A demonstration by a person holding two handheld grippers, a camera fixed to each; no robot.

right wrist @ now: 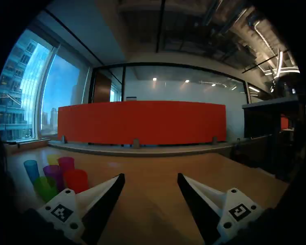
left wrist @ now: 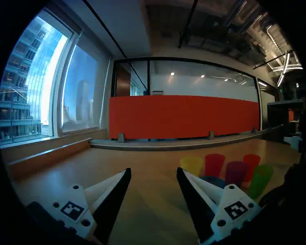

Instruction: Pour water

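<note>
Several translucent plastic cups stand clustered on the wooden table [left wrist: 153, 192]. In the left gripper view they are to the right, just beyond my right finger: a yellow cup [left wrist: 191, 165], a pink cup [left wrist: 214, 164], a purple cup [left wrist: 236, 172], a red cup [left wrist: 251, 165], a green cup [left wrist: 260, 179] and a blue cup [left wrist: 213, 181] partly hidden by the finger. My left gripper [left wrist: 154, 173] is open and holds nothing. In the right gripper view the cups sit at the left: blue cup [right wrist: 31, 170], green cup [right wrist: 45, 188], purple cup [right wrist: 53, 172], pink cup [right wrist: 66, 164], red cup [right wrist: 76, 180]. My right gripper [right wrist: 151, 177] is open, empty, to the right of them.
An orange partition panel [left wrist: 183, 116] runs along the table's far edge. Large windows [left wrist: 30, 98] stand to the left. A dark cabinet [right wrist: 267, 130] stands at the right. The wooden table [right wrist: 153, 179] stretches wide ahead of both grippers.
</note>
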